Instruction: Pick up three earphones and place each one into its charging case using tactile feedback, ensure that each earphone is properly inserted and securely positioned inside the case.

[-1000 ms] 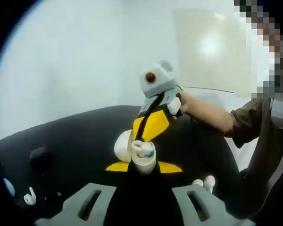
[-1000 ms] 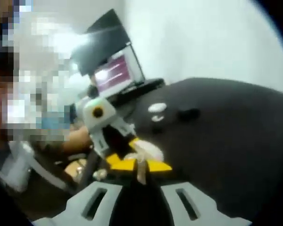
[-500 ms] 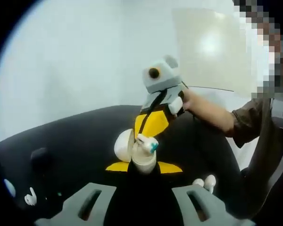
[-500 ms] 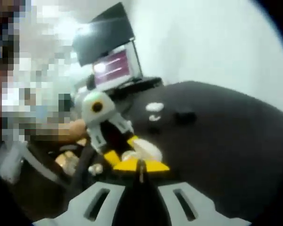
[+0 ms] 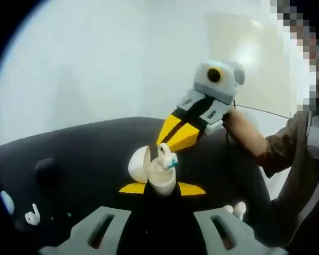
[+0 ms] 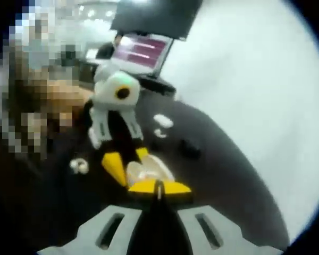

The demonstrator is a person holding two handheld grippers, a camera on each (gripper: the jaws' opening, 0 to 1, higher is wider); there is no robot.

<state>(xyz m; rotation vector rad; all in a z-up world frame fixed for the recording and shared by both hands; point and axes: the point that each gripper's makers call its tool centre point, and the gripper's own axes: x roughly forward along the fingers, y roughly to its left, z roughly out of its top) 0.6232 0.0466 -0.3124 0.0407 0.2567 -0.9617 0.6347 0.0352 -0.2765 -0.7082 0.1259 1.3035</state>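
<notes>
One open white charging case sits between the yellow tips of the left gripper, whose jaws are drawn in on its rounded body; the lid is tipped back to the left and an earphone with a teal tip stands in the opening, though how deeply it is seated is hard to make out. Just above and to the right of the case, the right gripper slants down from a person's hand, its yellow tips brought close together just beside the earphone; whether they touch it cannot be told. In the right gripper view the same case appears blurred directly ahead, beyond that gripper's own narrow yellow tips, with the left gripper clamped on it from the left. Counting loose earphones on the black table: one lies well to the left of the case, and one lies to the lower right, partly cut off by the left gripper's grey body. A dark small object rests left of the case, too dim to identify. A laptop with a lit screen stands far beyond the case.
</notes>
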